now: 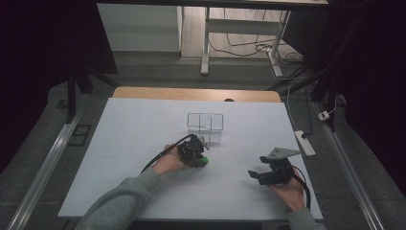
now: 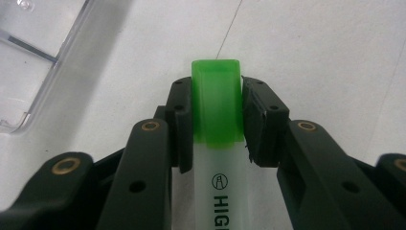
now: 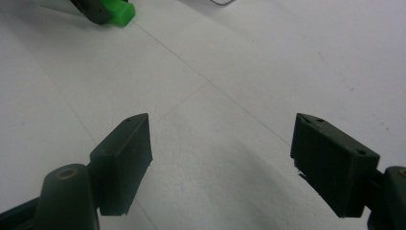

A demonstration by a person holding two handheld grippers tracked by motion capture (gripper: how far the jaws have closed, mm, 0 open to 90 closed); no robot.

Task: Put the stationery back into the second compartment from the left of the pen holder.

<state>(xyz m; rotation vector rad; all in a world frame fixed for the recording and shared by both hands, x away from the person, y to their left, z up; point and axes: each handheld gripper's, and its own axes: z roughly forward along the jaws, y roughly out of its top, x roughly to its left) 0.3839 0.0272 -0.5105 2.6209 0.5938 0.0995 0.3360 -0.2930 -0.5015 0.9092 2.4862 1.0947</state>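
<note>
The left tool (image 2: 215, 124) is clamped on a highlighter (image 2: 216, 143) at its green cap, low over the white bench (image 1: 143, 143), just at 7 o'clock of the clear divided box (image 1: 206, 122). The right tool (image 3: 220, 163), jaws spread wide and holding nothing, sits at 4 o'clock on the bench.

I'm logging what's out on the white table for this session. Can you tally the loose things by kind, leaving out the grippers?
Highlighter with green cap, clamped in the left gripper: 1
Clear divided container: 1
Total: 2
</note>
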